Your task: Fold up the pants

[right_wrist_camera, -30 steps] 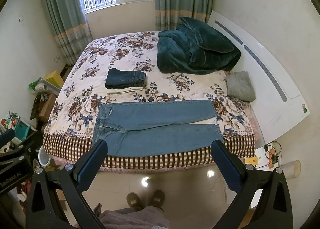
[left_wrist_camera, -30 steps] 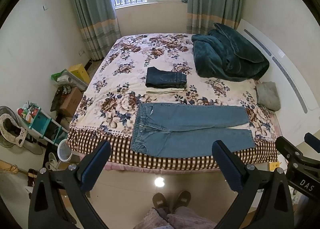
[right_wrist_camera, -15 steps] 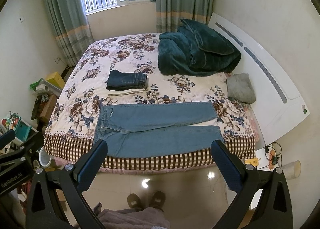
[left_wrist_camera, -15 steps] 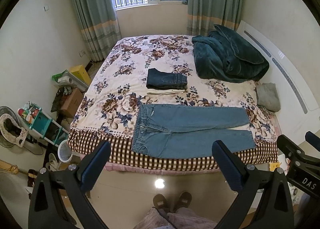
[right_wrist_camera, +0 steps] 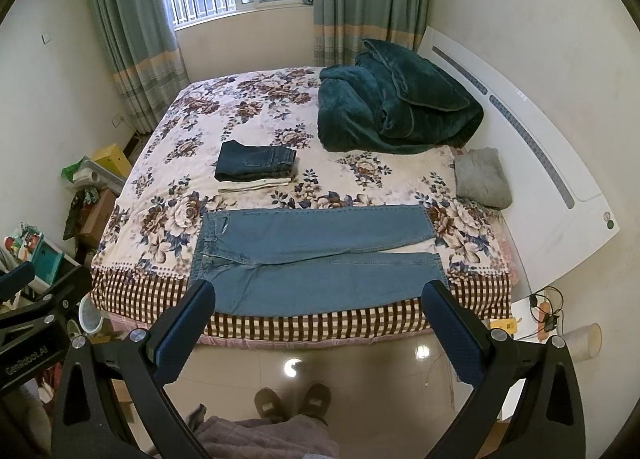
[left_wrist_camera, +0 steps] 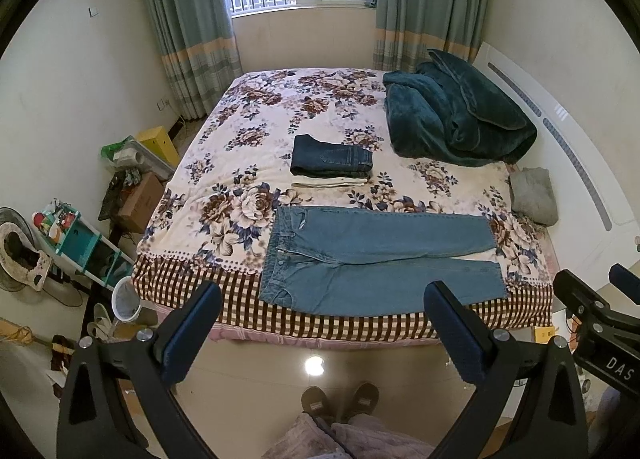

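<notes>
The light-blue jeans (left_wrist_camera: 376,259) lie flat along the near edge of the bed (left_wrist_camera: 248,179), long axis running crosswise to both grippers, waistband to the left and leg cuffs to the right, with the folded dark jeans (left_wrist_camera: 331,157) just beyond them. The left gripper (left_wrist_camera: 320,331) and right gripper (right_wrist_camera: 320,329) both hang well short of the jeans over the floor, jaws spread wide and empty. By this layout the left one looks nearer the waistband, the right one nearer the cuffs.

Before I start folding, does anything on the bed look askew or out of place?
Nothing stands out. The light blue jeans lie flat across the near edge of the bed, legs slightly splayed at the hems. Behind them sit the stacked folded pants. Both grippers, left and right, are open.
</notes>
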Demonstrator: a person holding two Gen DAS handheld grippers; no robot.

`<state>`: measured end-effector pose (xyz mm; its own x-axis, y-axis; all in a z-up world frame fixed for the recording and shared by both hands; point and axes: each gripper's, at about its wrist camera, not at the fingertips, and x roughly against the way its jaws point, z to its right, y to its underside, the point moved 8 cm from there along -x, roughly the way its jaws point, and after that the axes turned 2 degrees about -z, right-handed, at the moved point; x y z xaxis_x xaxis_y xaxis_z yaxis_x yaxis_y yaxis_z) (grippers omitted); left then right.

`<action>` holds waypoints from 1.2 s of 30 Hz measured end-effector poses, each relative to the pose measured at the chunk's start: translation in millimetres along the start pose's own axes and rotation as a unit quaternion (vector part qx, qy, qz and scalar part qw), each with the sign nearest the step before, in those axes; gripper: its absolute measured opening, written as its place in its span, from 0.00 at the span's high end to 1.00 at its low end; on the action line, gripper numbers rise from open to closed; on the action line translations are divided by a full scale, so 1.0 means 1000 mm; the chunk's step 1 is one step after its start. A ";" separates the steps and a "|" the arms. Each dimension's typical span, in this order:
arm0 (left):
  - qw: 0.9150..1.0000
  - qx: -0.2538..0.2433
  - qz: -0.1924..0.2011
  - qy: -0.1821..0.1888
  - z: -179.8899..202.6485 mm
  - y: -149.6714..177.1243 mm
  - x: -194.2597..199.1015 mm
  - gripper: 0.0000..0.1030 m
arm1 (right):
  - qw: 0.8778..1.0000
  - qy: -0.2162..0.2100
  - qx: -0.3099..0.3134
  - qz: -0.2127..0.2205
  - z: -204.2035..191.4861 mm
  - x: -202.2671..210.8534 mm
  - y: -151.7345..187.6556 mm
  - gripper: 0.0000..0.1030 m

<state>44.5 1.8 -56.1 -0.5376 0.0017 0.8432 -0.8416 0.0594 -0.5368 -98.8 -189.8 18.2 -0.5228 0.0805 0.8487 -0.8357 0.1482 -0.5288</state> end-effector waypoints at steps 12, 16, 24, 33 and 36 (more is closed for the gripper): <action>1.000 0.001 0.001 0.001 -0.001 0.003 0.002 0.00 | 1.000 0.000 0.002 -0.001 -0.005 0.003 -0.001 0.00; 1.000 0.001 0.001 0.003 -0.001 0.002 0.003 0.00 | 1.000 0.001 0.002 -0.002 -0.006 0.006 0.000 0.00; 1.000 0.001 -0.001 0.003 0.009 0.006 0.001 0.00 | 1.000 0.000 0.004 -0.003 -0.007 0.005 0.000 0.00; 1.000 0.000 -0.010 0.002 0.025 0.007 -0.010 0.00 | 1.000 -0.004 -0.006 -0.017 0.003 -0.010 0.007 0.00; 1.000 0.006 -0.004 -0.010 0.027 -0.001 -0.023 0.00 | 1.000 0.000 -0.016 -0.021 0.017 -0.039 -0.002 0.00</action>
<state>56.6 -25.0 -75.8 -0.5309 -0.0185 0.8472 -0.8469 0.0471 -0.5297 -79.2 -210.5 -14.3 -0.4875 0.0742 0.8700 -0.8510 0.1825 -0.4924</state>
